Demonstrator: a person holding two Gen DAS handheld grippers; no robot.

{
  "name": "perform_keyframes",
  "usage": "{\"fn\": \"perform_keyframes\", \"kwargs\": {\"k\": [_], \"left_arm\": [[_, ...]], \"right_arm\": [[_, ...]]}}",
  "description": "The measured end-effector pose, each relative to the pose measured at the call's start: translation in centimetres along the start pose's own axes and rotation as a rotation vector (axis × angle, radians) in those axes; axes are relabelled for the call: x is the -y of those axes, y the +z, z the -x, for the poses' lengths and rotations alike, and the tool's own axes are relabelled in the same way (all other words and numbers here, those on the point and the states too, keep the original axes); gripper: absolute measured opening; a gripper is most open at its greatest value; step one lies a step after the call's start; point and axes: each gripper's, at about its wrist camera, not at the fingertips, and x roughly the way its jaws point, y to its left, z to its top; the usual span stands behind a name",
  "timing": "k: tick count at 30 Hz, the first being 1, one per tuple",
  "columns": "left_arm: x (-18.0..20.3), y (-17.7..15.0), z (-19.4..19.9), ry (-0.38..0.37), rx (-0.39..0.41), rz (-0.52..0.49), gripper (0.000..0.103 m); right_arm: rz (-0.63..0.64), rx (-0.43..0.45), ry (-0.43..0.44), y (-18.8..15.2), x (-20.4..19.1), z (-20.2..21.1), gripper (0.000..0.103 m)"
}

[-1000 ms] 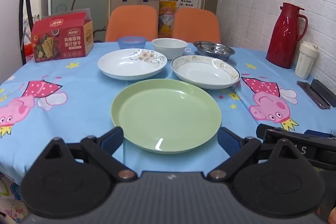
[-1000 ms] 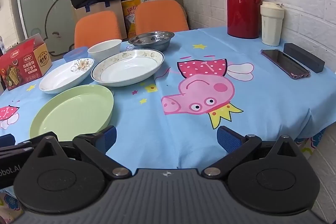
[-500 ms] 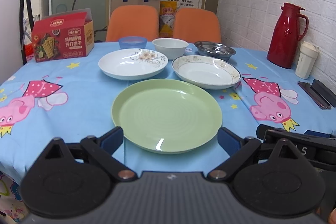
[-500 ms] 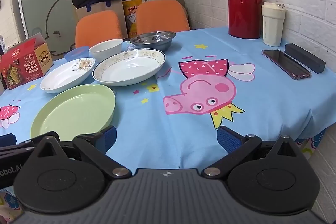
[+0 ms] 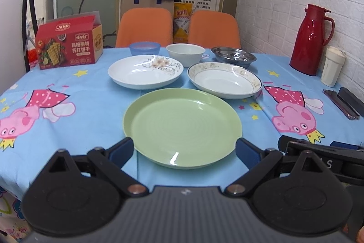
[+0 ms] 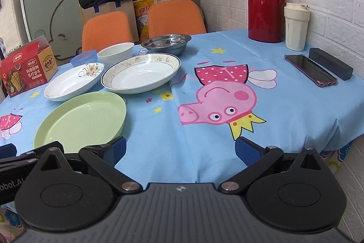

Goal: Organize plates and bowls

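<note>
A green plate (image 5: pixel 182 126) lies nearest on the blue tablecloth; it also shows in the right wrist view (image 6: pixel 82 121). Behind it lie a white flowered plate (image 5: pixel 145 71) and a gold-rimmed white plate (image 5: pixel 224 80). Further back stand a blue bowl (image 5: pixel 144 48), a white bowl (image 5: pixel 185 54) and a steel bowl (image 5: pixel 234 56). My left gripper (image 5: pixel 184 149) is open and empty, its fingers either side of the green plate's near edge. My right gripper (image 6: pixel 179 149) is open and empty over the table's front edge, right of the green plate.
A red cracker box (image 5: pixel 68 40) stands at the back left. A red thermos (image 5: pixel 312 40) and a white cup (image 5: pixel 332 66) stand by the brick wall at right, with a phone (image 6: pixel 310 70) and a black case (image 6: pixel 331 63). Two orange chairs (image 5: pixel 145 26) stand behind the table.
Both grippers have shifted very slightly; the view in each has crept a little. The dishes have not moved.
</note>
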Motion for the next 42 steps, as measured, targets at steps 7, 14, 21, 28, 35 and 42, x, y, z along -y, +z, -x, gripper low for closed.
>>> {"fn": "perform_keyframes", "kwargs": {"k": [7, 14, 21, 28, 35, 42], "left_arm": [[-0.2, 0.1, -0.2, 0.0, -0.001, 0.003, 0.095], [-1.0, 0.4, -0.7, 0.004, 0.0, 0.022, 0.095], [-1.5, 0.9, -1.6, 0.009, -0.014, 0.04, 0.095], [-1.9, 1.0, -1.9, 0.013, -0.011, 0.044, 0.095], [-2.4, 1.1, -1.8, 0.009, -0.01, 0.053, 0.095], [-3.2, 2.0, -2.2, 0.031, -0.01, 0.068, 0.095]], "right_arm": [[0.004, 0.0, 0.003, 0.1, -0.3, -0.2, 0.103], [0.01, -0.003, 0.01, 0.1, -0.6, -0.5, 0.103], [0.019, -0.023, 0.011, 0.3, -0.9, -1.2, 0.103], [0.008, -0.023, 0.007, 0.5, -0.7, -1.5, 0.103], [0.019, -0.027, 0.011, 0.5, -0.9, -1.5, 0.103], [0.027, -0.036, 0.014, 1.0, -1.6, -2.0, 0.103]]}}
